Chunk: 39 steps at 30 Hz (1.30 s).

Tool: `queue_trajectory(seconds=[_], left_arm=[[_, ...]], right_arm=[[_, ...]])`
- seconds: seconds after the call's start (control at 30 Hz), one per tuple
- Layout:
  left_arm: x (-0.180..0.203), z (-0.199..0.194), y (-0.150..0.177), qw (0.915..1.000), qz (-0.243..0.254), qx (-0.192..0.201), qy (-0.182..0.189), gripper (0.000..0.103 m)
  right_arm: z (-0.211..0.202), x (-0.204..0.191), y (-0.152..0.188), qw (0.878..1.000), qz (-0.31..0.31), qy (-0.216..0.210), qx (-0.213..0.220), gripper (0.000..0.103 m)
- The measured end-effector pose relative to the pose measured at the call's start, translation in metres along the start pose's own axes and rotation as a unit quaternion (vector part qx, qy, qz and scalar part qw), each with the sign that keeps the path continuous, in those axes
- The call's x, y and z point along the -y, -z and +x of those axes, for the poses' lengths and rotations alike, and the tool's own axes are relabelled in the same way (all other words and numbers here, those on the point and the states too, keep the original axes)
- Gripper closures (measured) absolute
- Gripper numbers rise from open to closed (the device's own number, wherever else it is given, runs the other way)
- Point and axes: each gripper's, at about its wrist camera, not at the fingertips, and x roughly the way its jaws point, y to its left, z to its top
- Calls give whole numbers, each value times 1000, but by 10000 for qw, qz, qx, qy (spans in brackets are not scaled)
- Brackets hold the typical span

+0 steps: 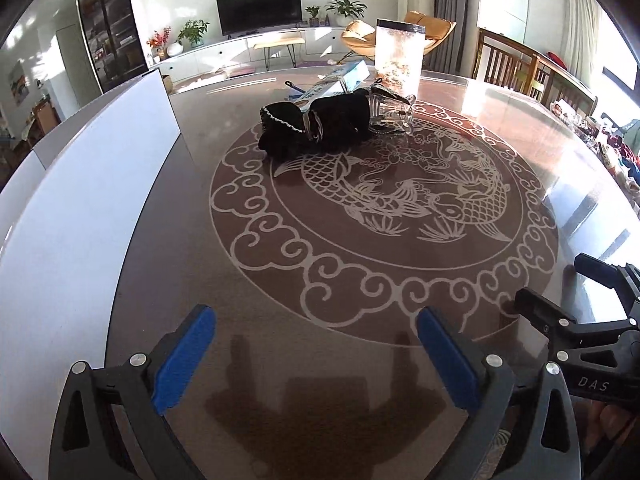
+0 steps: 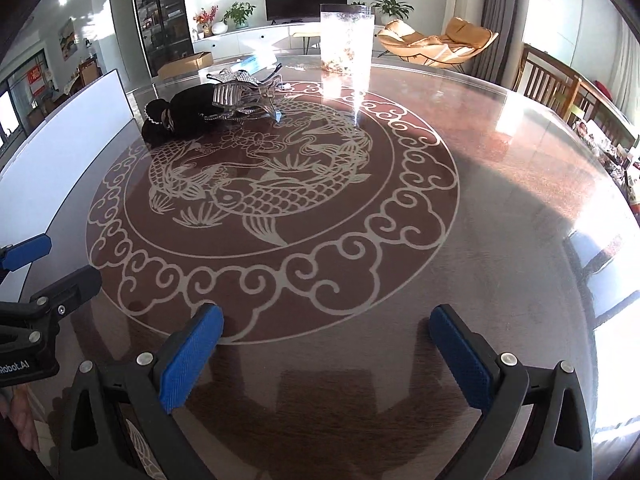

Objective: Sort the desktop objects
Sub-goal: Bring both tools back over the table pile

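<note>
Both grippers hung over the near edge of the round table (image 2: 500, 184), the left gripper (image 1: 316, 356) and right gripper (image 2: 326, 356) each spread wide, nothing between their blue pads. Across the fish pattern lay black hair scrunchies (image 1: 316, 128) touching a clear claw clip (image 2: 244, 98), near a tall clear container (image 2: 347, 38)

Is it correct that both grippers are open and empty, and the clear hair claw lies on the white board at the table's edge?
Not quite. The clear hair claw lies on the glass table against the black cloth bundle, not on the white board; the right wrist view shows this. Both grippers are open and empty.
</note>
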Motion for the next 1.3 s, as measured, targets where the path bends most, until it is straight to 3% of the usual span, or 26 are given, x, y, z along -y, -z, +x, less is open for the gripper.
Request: queue_trajectory(seconds=[0.23,1.3], left_arm=[[-6,16,1,9996,-282,-66,70,0],[-6,17,1,9996,-261,-54,100,0]], right_arm=[[0,0,0,10000,17,-15,0,0],[1,-1,0,10000,21,-14,-1,0]])
